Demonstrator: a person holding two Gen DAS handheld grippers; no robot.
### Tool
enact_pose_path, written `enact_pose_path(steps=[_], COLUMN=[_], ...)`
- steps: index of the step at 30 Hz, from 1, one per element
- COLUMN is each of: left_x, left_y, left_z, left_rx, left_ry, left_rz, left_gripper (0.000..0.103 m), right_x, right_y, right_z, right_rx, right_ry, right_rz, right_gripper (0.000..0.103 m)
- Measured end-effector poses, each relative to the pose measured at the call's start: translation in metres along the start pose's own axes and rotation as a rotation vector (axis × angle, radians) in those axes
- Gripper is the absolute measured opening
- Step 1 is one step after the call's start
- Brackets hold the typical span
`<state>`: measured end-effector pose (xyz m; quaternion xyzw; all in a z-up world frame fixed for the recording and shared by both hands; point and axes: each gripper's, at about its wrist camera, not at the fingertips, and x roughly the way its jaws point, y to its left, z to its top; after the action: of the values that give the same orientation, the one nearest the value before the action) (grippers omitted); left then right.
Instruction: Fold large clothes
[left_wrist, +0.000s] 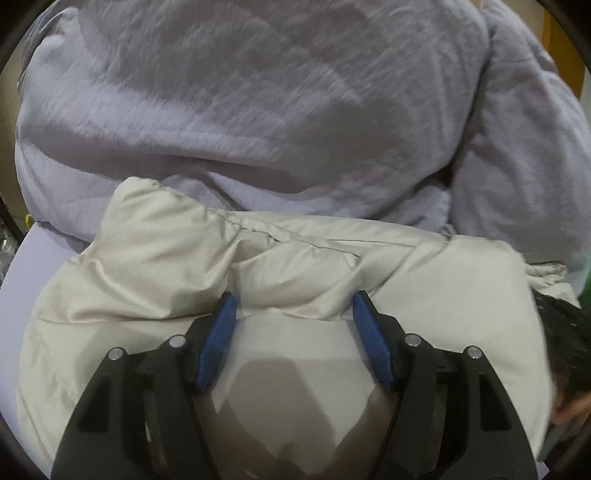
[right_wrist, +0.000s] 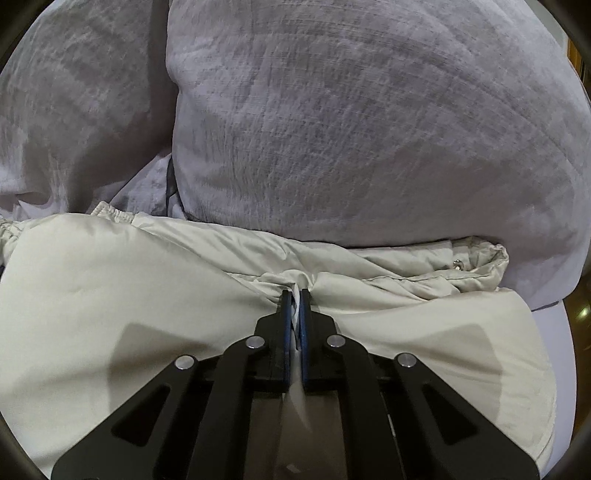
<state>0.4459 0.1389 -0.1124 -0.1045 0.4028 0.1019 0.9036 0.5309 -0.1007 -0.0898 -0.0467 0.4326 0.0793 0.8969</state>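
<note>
A puffy cream jacket (left_wrist: 443, 295) lies folded over on a pale surface and fills the lower half of both wrist views. My left gripper (left_wrist: 293, 301) stands open right over it. A raised fold of the cream fabric sits between its blue pads (left_wrist: 218, 339), which do not squeeze it. My right gripper (right_wrist: 295, 295) is shut on a pinch of the cream jacket (right_wrist: 110, 295), and a thin pleat of cloth shows between its blue pads (right_wrist: 305, 325). An elastic cuff (right_wrist: 110, 215) and a metal snap (right_wrist: 458, 264) show along the jacket's far edge.
Large lilac-grey cushions (left_wrist: 258, 110) (right_wrist: 369, 129) press against the jacket's far side. The pale surface (left_wrist: 33, 254) shows at the left, with its edge (right_wrist: 554, 314) at the right. A person's hand and a dark shape (left_wrist: 569, 369) are at the right edge.
</note>
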Motion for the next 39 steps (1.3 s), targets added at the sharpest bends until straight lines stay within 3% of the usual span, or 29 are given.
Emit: enact_pose_path(steps=[2,6,7,12,18,30,39], left_x=[0.006,0.013,0.014,0.017,0.023,0.042,0.052], left_y=[0.000,-0.001,0.000,0.004,0.002,0.014,0.007], left_z=[-0.001,0.000,0.000,0.002,0.005,0.008,-0.004], left_rx=[-0.001,-0.001,-0.004,-0.014,-0.028,-0.054,-0.056], left_ry=[0.003,0.004,0.006,0.012,0.012,-0.011,-0.027], left_rz=[0.017,0.033,0.032,0.033,0.027,0.024,0.029], left_gripper=[0.067,0.068,0.068,0.069,0.069,0.071,0.072], right_x=[-0.010,-0.039,-0.045,-0.048,-0.019,0.027,0.034], right_y=[-0.003,-0.007,-0.004,0.025,0.056,0.076,0.074], right_z=[0.001,0.000,-0.001,-0.006,-0.017,-0.006,-0.012], right_rx=[0.020,0.092,0.096,0.054,-0.017,-0.007,0.003], right_ry=[-0.002,-0.058,-0.067,-0.054,-0.069,-0.084,-0.073], right_rz=[0.010,0.087,0.107,0.168,0.084,0.049,0.056], right_gripper=[0.011,0.055,0.057,0.058,0.061,0.063,0.065])
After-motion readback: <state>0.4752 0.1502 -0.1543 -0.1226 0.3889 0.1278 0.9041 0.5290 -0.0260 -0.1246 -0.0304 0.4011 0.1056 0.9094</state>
